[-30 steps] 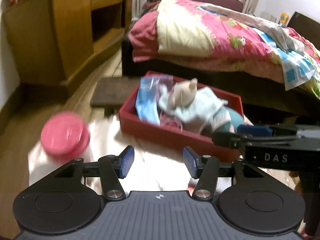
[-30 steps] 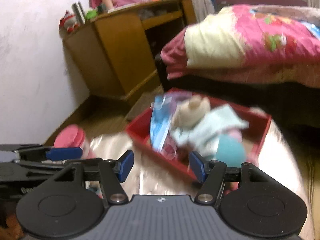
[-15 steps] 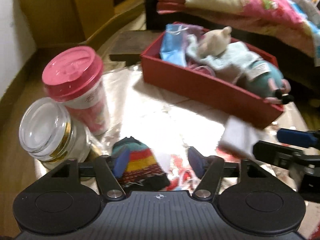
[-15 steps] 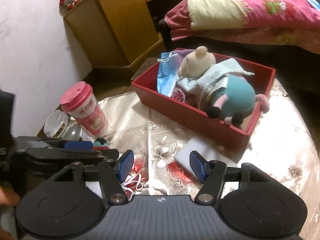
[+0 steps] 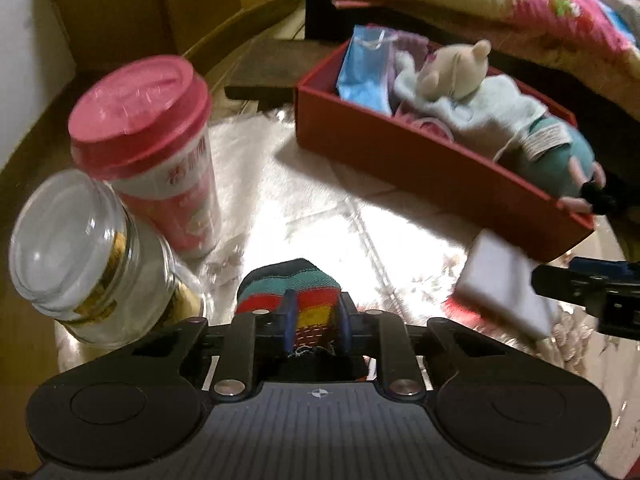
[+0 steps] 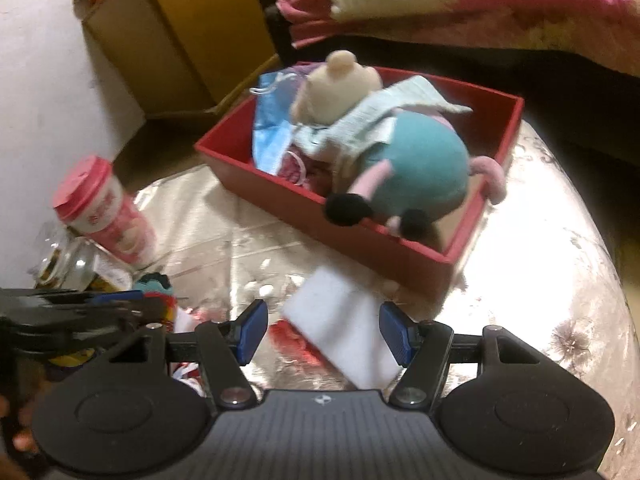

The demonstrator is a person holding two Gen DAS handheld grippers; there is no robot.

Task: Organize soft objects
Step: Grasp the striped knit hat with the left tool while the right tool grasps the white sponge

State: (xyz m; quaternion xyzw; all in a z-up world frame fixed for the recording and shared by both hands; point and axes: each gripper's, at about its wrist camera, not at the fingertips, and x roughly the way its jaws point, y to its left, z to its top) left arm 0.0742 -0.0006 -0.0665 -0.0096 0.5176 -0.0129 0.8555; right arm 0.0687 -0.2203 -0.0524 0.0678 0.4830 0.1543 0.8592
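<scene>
Currently the left tool (image 5: 316, 322) is pinching a striped sock (image 5: 294, 286), its blue pads pressed against the sock's sides; the sock is lying on the shiny table (image 5: 340, 216), just beside a glass jar (image 5: 86, 256). Behind the jar a pink-lidded cup (image 5: 156, 148) is standing upright. The right tool (image 6: 322, 334) is hanging spread over a white flat pad (image 6: 344, 322) on the table, its pads touching nothing. A red box (image 6: 280, 196) is sitting farther back on the table, holding a teal plush toy (image 6: 420, 160), a cream plush head (image 6: 336, 84), a pale blue cloth (image 6: 384, 108) and a blue face mask (image 6: 270, 128). The toy's black feet are hanging over the box's near wall. A bed with a pink quilt (image 5: 520, 4) is lying beyond the table.
</scene>
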